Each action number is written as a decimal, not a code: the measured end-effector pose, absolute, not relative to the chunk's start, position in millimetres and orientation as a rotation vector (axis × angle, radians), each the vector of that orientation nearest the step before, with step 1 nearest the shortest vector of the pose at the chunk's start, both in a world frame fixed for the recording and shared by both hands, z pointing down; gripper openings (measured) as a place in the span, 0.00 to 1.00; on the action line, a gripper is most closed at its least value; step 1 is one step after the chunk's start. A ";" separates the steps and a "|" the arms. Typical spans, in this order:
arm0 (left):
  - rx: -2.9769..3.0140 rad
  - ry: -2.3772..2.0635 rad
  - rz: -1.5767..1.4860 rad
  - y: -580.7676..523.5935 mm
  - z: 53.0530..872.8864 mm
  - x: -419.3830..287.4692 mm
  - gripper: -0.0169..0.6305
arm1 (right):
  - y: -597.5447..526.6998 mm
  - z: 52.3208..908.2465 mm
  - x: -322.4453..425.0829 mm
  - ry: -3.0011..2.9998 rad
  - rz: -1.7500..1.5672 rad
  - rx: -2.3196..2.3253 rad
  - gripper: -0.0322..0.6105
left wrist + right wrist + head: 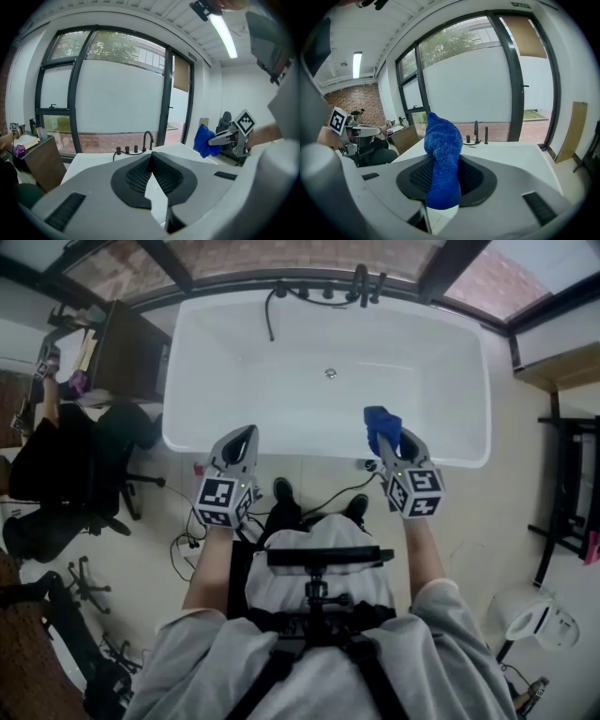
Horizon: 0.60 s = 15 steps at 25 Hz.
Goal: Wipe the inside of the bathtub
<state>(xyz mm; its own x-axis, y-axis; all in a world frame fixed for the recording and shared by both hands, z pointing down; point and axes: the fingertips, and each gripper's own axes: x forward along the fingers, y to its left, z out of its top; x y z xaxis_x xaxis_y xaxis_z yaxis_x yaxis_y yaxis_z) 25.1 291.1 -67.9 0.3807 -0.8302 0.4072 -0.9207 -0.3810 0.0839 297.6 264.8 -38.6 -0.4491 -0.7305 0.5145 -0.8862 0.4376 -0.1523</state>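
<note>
- Nearest us sits the chest harness point(317, 594) over a grey shirt. Both bare forearms reach forward from it, roughly parallel, with the elbows slightly bent.
- We see the left gripper point(246, 433) held level above the near rim of the bathtub point(469, 390), pointing toward the window. Its jaws are closed tip to tip with nothing between them.
- We see the right gripper point(382, 432) alongside it, well apart from the left and likewise level above the near rim. Its jaws are clamped on a blue cloth point(379, 418), which bunches up above the tips and hangs a little below them.
- We find the cloth in the air, touching no part of the tub. The tub's white inside lies below and ahead of both grippers.
- We count two grippers, one cloth, one bathtub, one drain point(330, 373) in its floor and one black tap set point(328, 289) on the far rim. Two black shoes point(282, 489) stand on the tiles just before the tub.
</note>
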 end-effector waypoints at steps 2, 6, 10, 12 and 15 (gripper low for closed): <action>2.333 -1.559 0.427 295.8 -69.9 37.5 0.03 | 264.8 -37.5 316.2 -2.322 0.580 1.372 0.24; 2.295 -1.595 0.400 307.0 -70.9 53.8 0.03 | 271.0 -36.2 346.3 -2.320 0.579 1.370 0.24; 2.286 -1.600 0.412 316.6 -70.6 63.8 0.03 | 281.6 -34.5 366.3 -2.304 0.584 1.382 0.24; 2.293 -1.595 0.429 318.8 -70.6 67.3 0.03 | 286.1 -33.5 373.8 -2.294 0.586 1.394 0.24; 2.299 -1.582 0.425 317.9 -72.6 68.9 0.03 | 291.3 -33.2 380.7 -2.284 0.587 1.418 0.24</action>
<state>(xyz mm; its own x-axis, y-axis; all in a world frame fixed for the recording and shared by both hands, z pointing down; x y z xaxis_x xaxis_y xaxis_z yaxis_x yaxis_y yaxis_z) 68.9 317.9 -72.6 0.3433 -0.8427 0.4146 -0.9370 -0.3374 0.0902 380.7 291.3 -33.2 -0.4142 -0.7421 0.5270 -0.9042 0.4015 -0.1454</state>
